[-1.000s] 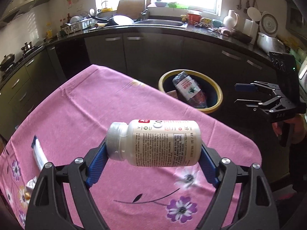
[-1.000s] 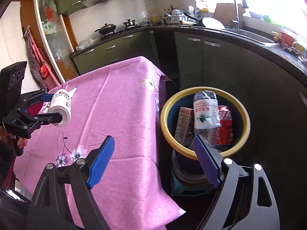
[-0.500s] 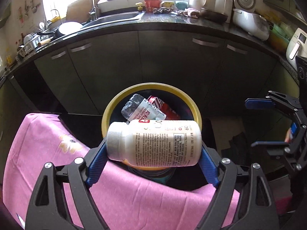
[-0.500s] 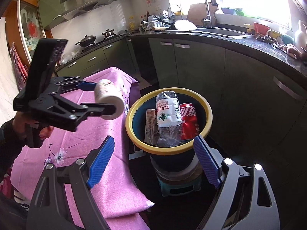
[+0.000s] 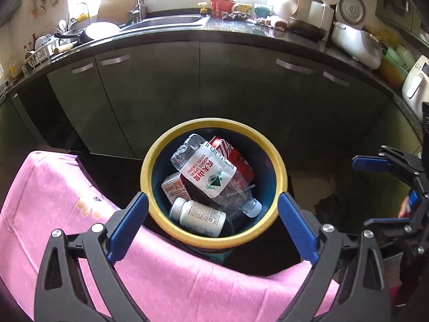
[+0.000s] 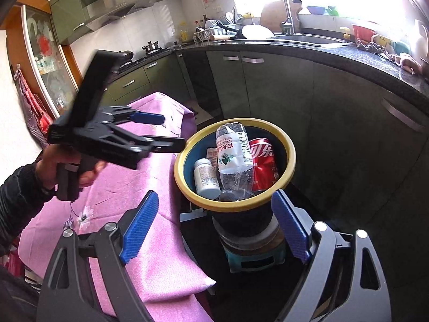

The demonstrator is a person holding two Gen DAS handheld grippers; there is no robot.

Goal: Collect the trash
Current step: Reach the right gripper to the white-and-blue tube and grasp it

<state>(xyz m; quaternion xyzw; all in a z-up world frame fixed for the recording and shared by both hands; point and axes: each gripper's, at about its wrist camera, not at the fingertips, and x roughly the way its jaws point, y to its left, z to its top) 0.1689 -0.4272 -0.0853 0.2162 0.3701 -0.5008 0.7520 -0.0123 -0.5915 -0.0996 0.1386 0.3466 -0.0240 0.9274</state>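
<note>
A yellow-rimmed dark bin stands beside the pink-clothed table. Inside lie a white pill bottle, a crushed clear water bottle, a red cola can and a small carton. My left gripper is open and empty just above the bin's near rim; it also shows in the right wrist view. My right gripper is open and empty, to the right of the bin; it also shows in the left wrist view.
The pink floral tablecloth hangs over the table edge next to the bin. The bin sits on a small teal stool. Dark green cabinets and a cluttered counter with a sink run behind.
My left gripper opened and the white pill bottle dropped into the bin. Both grippers stayed near the bin.
</note>
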